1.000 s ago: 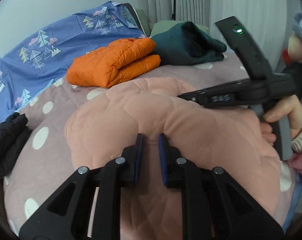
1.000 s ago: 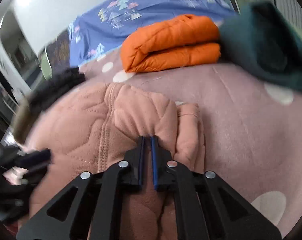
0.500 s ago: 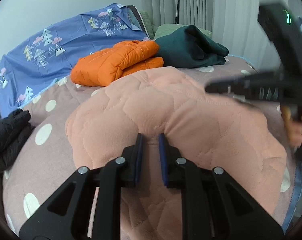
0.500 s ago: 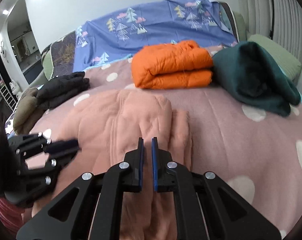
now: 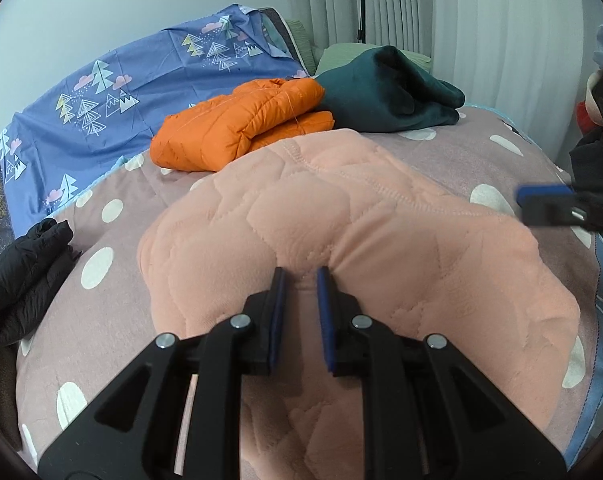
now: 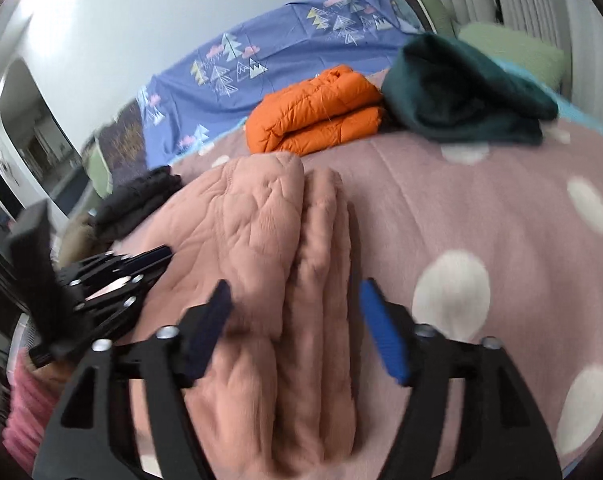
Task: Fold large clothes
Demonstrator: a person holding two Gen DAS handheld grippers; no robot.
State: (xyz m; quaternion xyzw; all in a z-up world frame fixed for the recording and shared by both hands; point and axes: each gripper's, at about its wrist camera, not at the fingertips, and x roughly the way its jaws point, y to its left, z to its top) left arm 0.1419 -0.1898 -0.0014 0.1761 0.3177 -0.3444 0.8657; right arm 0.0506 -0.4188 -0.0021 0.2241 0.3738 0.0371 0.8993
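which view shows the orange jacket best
The left wrist view: the folded orange jacket is sharp and shown whole there. The right wrist view also shows it, folded beside the dark green garment, but motion blur softens it.

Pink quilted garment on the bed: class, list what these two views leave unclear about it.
- Pink quilted garment, left wrist view: near edge hidden behind the left gripper.
- Right wrist view: motion blur smears its folds; the right gripper, jaws just opened, covers the near part.
- Sleeves and collar: not discernible in either view.
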